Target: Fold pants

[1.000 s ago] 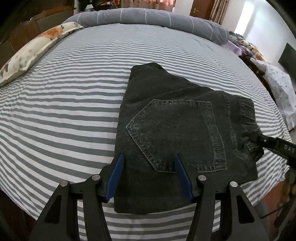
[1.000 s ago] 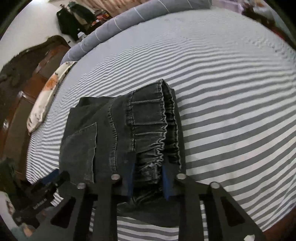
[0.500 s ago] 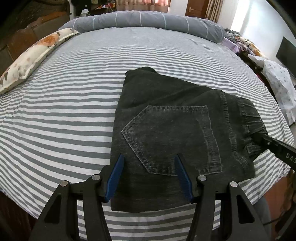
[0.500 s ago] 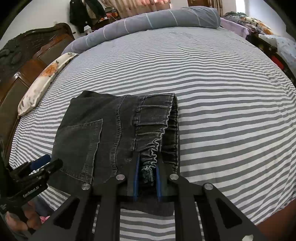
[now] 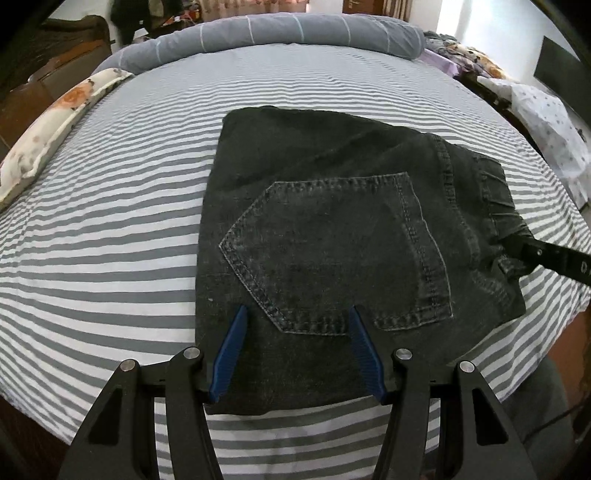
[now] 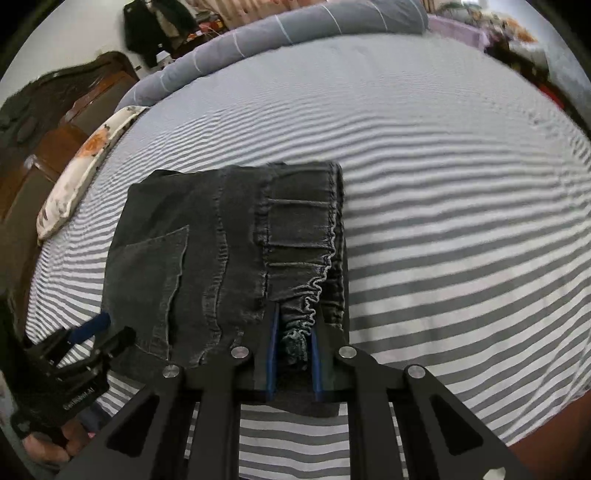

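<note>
Dark grey folded jeans (image 5: 332, 184) lie on the striped bed, back pocket (image 5: 332, 240) up. My left gripper (image 5: 298, 310) hovers open over their near edge, its blue pads straddling the pocket's lower corner without pinching any fabric. My right gripper (image 6: 295, 314) is shut on the gathered elastic waistband (image 6: 299, 229) at the near right corner of the jeans (image 6: 207, 229), with bunched cloth squeezed between its pads. The right gripper (image 5: 524, 247) also shows at the jeans' right edge in the left wrist view. The left gripper (image 6: 92, 328) appears at the lower left of the right wrist view.
The striped sheet (image 5: 92, 240) spreads all round the jeans. A floral pillow (image 5: 55, 122) lies at the left, a grey bolster (image 5: 277, 31) along the far side, a wooden headboard (image 6: 55, 122) beyond. Patterned cloth (image 5: 546, 125) sits off the bed's right edge. A hand (image 6: 48, 443) holds the left gripper.
The right jaws stood apart around the waistband a second ago and have closed on it, bunching the cloth. The left gripper has rolled slightly and stays open over the jeans.
</note>
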